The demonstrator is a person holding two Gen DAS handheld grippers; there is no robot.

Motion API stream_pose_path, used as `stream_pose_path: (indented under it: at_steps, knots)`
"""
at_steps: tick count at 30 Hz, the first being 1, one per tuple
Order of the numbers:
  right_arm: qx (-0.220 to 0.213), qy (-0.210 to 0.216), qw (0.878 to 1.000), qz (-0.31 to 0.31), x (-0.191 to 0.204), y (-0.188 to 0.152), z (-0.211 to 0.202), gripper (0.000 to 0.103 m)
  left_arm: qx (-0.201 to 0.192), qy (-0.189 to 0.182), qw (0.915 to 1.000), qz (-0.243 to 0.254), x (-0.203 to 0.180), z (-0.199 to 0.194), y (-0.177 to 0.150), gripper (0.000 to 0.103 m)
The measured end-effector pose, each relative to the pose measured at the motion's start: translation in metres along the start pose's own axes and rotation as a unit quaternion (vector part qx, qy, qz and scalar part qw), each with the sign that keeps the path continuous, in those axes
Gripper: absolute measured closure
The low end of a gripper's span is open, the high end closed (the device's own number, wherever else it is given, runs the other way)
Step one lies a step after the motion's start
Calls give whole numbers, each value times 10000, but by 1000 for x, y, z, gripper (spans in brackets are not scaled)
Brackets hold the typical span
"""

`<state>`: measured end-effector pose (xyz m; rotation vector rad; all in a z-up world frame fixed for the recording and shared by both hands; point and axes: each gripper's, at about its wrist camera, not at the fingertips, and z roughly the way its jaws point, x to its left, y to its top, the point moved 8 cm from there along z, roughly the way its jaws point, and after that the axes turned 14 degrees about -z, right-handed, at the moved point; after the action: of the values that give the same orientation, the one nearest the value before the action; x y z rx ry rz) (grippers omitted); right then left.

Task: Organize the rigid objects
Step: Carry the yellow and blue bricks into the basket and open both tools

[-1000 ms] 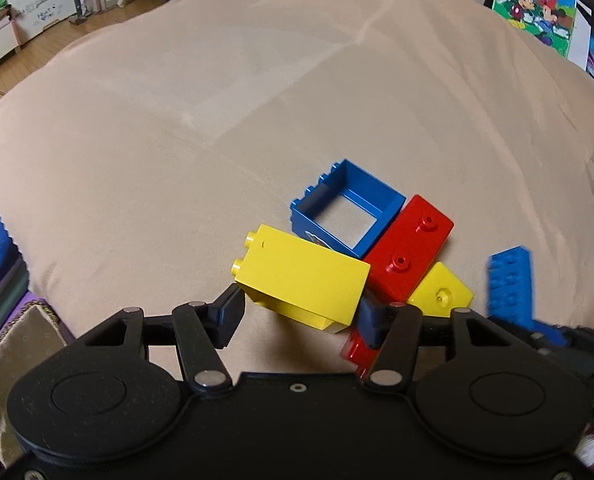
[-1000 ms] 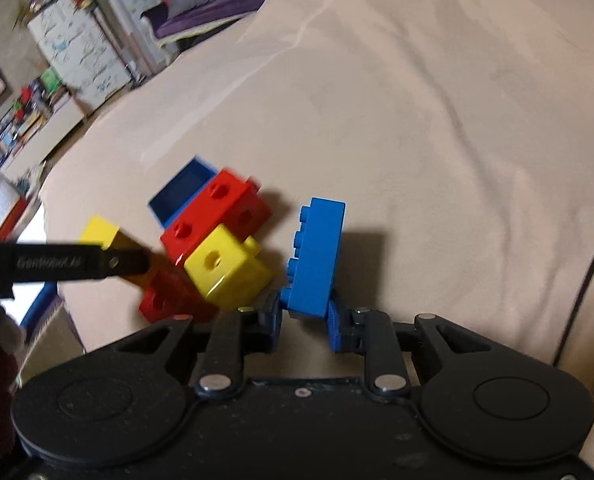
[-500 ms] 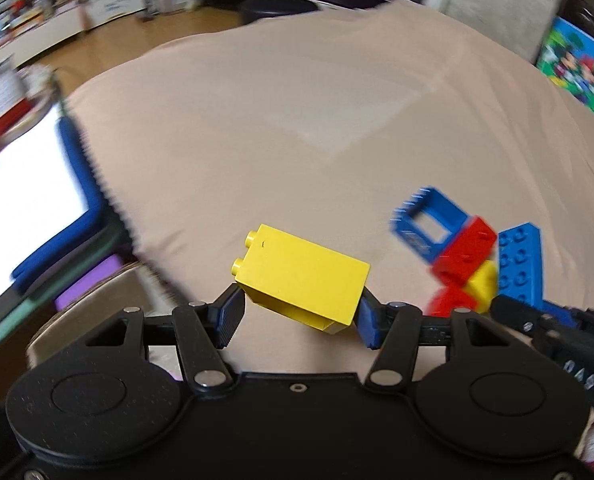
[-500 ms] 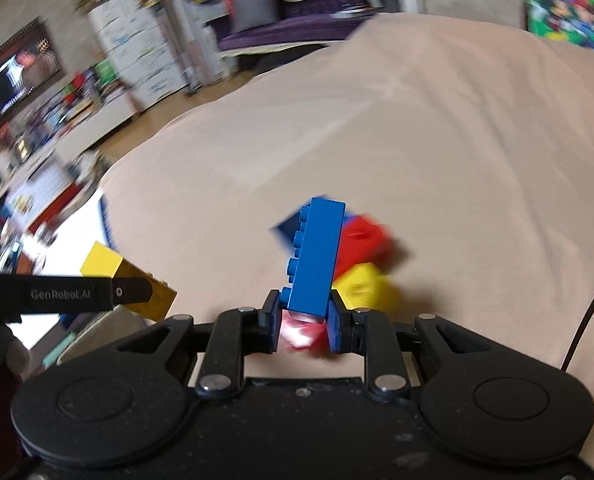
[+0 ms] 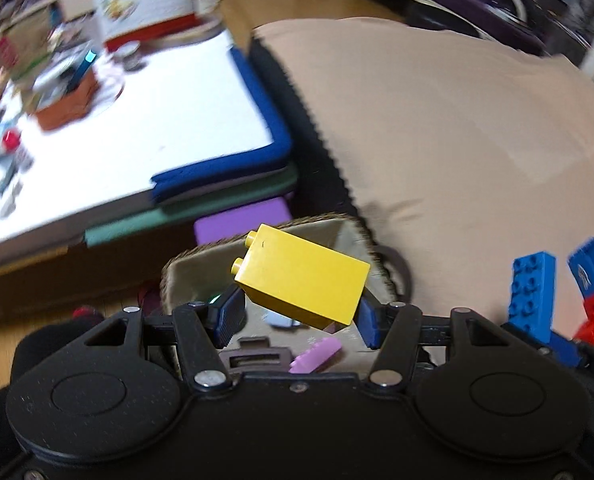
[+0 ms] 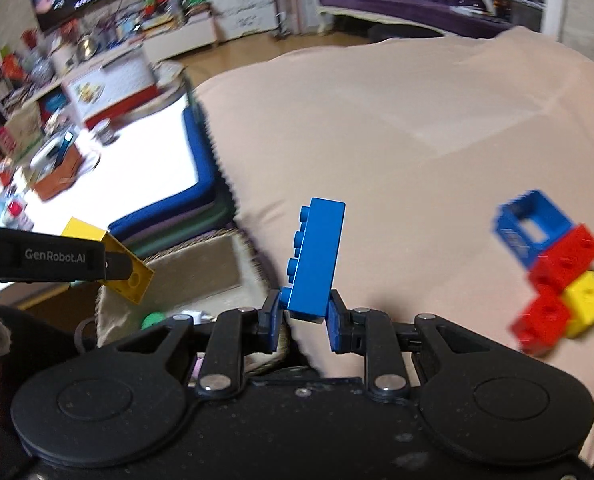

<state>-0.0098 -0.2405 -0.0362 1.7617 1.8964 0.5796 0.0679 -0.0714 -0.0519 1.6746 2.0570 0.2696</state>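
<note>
A yellow brick [image 5: 303, 280] was clamped by its two ends between the pads of the left gripper [image 5: 297, 314] and was held tilted, studs to the upper left, directly above the open mouth of a woven storage basket [image 5: 185, 276]. That position was judged to be the approach to a drop, the basket being the likely collecting place for the loose bricks. A blue studded brick [image 6: 317, 256] was pinched at its lower end by the narrowly closed right gripper [image 6: 303, 320] and was held nearly upright, just right of the basket and above the edge of the beige bedspread [image 6: 417, 128]; it was judged to be next in line for the same bin.

Farther right of the basket, a cluster of remaining bricks [image 6: 557, 280] was left on the bedspread: a blue window frame, two red blocks and a small yellow one, touching one another.

Inside the basket a pale purple toothed piece [image 5: 317, 354], a green spot and other small items were only partly seen; most of the interior was hidden by the gripper bodies. Beyond the basket, the cluttered white low table [image 5: 117, 140] was smeared by motion blur, and its objects could not be identified.
</note>
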Motion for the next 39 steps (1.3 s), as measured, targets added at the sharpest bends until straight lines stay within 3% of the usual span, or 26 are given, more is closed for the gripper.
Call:
stream_pose_path:
  at_steps: [7, 10, 13, 23, 27, 39]
  knots:
    - [237, 329, 9983, -411, 52, 11, 26, 81, 250, 345, 9978, -506, 36, 26, -3, 49]
    - [345, 450, 9970, -527, 67, 10, 34, 80, 446, 246, 9971, -556, 36, 31, -7, 49]
    - [416, 484, 9962, -594, 76, 8, 42, 80, 456, 504, 9961, -558, 40, 37, -8, 49]
    - [551, 418, 9960, -566, 77, 7, 58, 80, 603, 668, 9934, -711, 50, 43, -10, 48]
    - [542, 276, 9966, -562, 76, 8, 59, 64, 551, 654, 9940, -674, 49, 41, -9, 42]
    - [514, 184, 9972, -502, 71, 8, 60, 57, 525, 718, 9938, -664, 50, 41, -8, 40]
